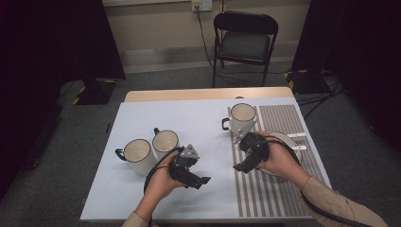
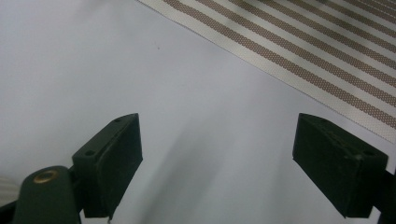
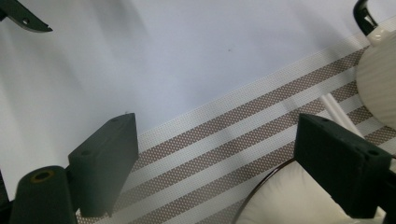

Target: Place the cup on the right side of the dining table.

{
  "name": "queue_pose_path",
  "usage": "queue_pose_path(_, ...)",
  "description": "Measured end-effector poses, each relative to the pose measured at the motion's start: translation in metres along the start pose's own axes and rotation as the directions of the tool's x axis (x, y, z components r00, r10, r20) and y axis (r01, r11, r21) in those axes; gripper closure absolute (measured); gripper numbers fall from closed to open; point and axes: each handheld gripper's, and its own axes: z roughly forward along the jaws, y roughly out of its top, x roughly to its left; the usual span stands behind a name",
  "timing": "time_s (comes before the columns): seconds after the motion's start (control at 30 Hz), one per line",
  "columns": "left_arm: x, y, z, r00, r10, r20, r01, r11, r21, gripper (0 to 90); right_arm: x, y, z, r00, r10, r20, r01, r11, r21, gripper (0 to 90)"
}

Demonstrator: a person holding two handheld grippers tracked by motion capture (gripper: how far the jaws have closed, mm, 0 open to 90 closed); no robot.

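Observation:
Three cream mugs with black handles stand on the table: two side by side at the left [image 1: 137, 154] [image 1: 165, 141], and one [image 1: 242, 116] at the top of the striped placemat [image 1: 279, 189]. A white plate [image 1: 286, 140] lies on the mat, partly under the person's right hand. My left gripper [image 1: 199, 182] [image 2: 229, 172] is open above the bare table cover, just right of the two mugs. My right gripper [image 1: 241, 156] [image 3: 224, 172] is open over the mat's left edge, with the plate's rim [image 3: 285, 200] and the mug [image 3: 379, 79] on its right. Nothing sits between either pair of jaws.
White cutlery pieces [image 1: 299, 136] lie on the mat beside the plate; one piece [image 3: 337, 113] runs between the plate and the mug. The left gripper's tip [image 3: 23, 19] pokes into the right gripper view. A black folding chair [image 1: 244, 40] stands beyond the table's far edge.

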Motion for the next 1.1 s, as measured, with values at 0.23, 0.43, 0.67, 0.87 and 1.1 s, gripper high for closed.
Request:
queue_pose_path(0.23, 0.0, -0.005, -0.002, 1.0, -0.005, -0.005, 0.005, 1.0, 0.004, 15.2, 0.004, -0.004, 0.003, 1.0, 0.002, -0.009, -0.002, 1.0, -0.004, 13.1)
queue_pose_path(0.43, -0.001, -0.008, -0.003, 1.0, -0.005, -0.006, 0.005, 0.9998, 0.017, 15.2, 0.005, -0.008, 0.004, 0.9998, 0.006, -0.019, -0.006, 1.0, -0.005, 13.2)
queue_pose_path(0.67, -0.003, -0.01, -0.005, 1.0, -0.005, 0.005, 0.005, 1.0, 0.006, 15.2, 0.009, -0.013, 0.004, 0.9996, 0.009, -0.026, -0.009, 1.0, -0.002, 13.2)
queue_pose_path(0.87, -0.003, -0.011, -0.006, 1.0, 0.002, -0.001, -0.002, 0.9999, 0.01, 15.2, 0.011, -0.016, 0.003, 0.9995, 0.006, -0.03, -0.007, 1.0, -0.015, 13.2)
queue_pose_path(1.1, -0.003, -0.016, -0.007, 1.0, -0.007, -0.007, 0.007, 0.9998, 0.019, 15.2, 0.015, -0.02, 0.004, 0.9987, 0.004, -0.05, -0.005, 1.0, -0.012, 13.2)
